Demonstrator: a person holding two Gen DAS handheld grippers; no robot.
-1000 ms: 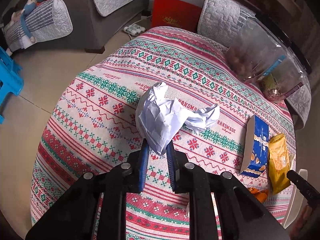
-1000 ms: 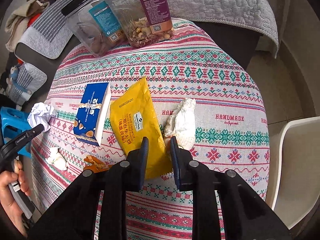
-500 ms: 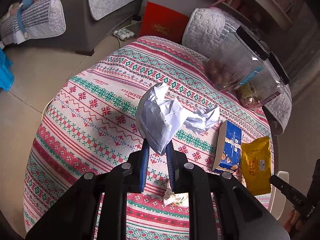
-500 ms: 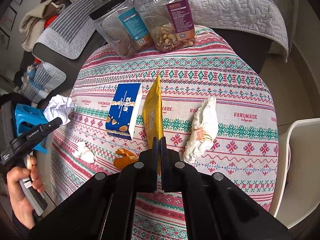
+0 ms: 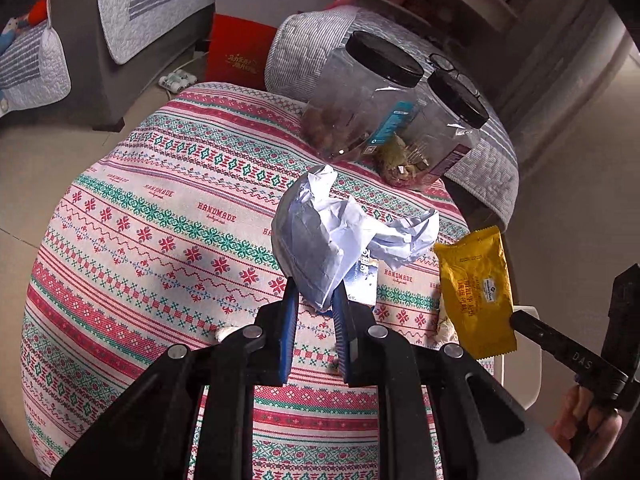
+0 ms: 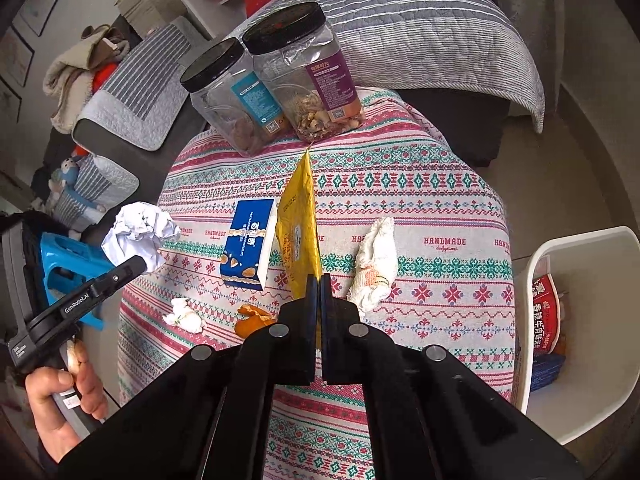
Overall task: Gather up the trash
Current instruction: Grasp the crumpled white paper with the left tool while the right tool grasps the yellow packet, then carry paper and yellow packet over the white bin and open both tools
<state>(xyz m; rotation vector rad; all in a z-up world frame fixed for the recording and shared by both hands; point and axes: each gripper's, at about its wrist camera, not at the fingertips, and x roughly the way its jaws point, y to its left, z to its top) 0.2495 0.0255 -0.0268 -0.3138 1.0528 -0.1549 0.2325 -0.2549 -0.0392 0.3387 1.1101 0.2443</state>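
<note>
Where my right gripper (image 6: pixel 319 285) stood open over the yellow packet (image 6: pixel 299 236) a second ago, its fingers are now pinched tight on it, and the packet hangs lifted off the tablecloth (image 6: pixel 440 200). My left gripper (image 5: pixel 316 308) still clamps the crumpled paper (image 5: pixel 320 240), higher above the table. Left on the cloth I count two jars (image 6: pixel 256 92), one blue box (image 6: pixel 248 248), two tissue wads (image 6: pixel 374 268), one orange peel (image 6: pixel 252 320). One white bin (image 6: pixel 592 320) stands beside.
</note>
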